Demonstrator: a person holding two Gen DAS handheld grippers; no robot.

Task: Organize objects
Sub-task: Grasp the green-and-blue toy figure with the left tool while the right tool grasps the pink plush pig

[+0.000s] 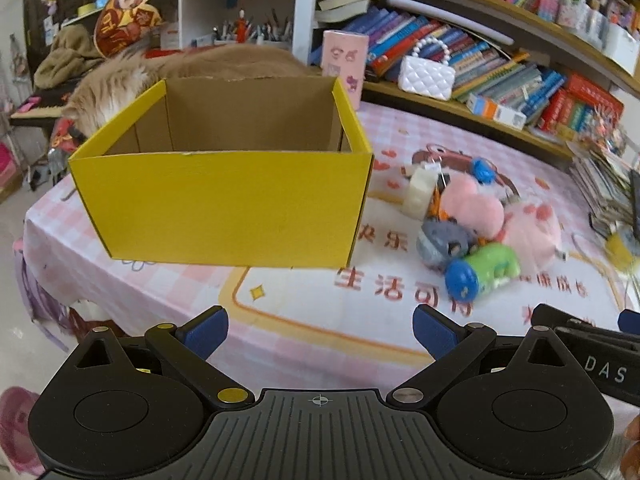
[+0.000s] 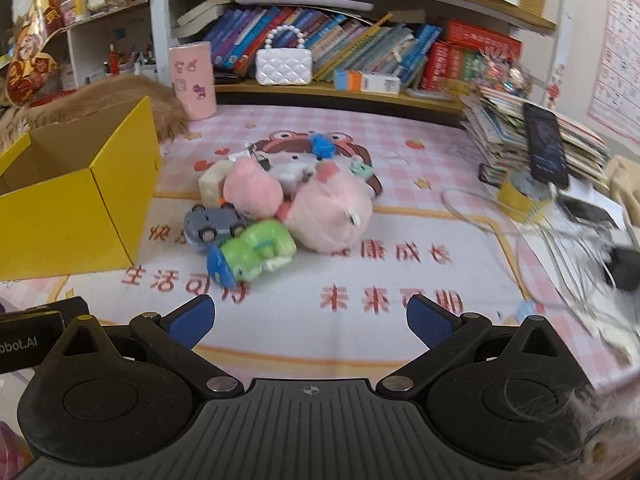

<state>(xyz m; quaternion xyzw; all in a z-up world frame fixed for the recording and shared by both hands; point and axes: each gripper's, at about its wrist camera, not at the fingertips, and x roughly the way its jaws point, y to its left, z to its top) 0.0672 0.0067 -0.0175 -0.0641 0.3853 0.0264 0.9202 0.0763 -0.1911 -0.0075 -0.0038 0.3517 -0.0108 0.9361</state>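
A white quilted purse [image 2: 284, 65] sits on the lower bookshelf [image 2: 360, 94] before a row of books [image 2: 360, 46]. A pink cup [image 2: 193, 80] stands near what seems a cat [image 1: 108, 84], and a dark phone [image 2: 545, 146] tops a stack of booklets [image 2: 500, 132].

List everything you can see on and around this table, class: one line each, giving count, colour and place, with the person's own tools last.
cardboard box: one, yellow outside and brown inside, open, left side of the table.
plush toys: two, pink, in the toy pile right of the box.
toy car: one, grey, front left of the pile.
green toy: one, green with a blue end, front of the pile.
pink tin: one, pink with stickers, back of the table.
quilted handbag: one, white with a bead handle, on the lower shelf.
books: many, mixed colours, on the shelves.
tape roll: one, yellow, right side under a phone.
tablecloth: one, pink check.
left gripper: one, black with blue pads, open.
right gripper: one, the same, open.
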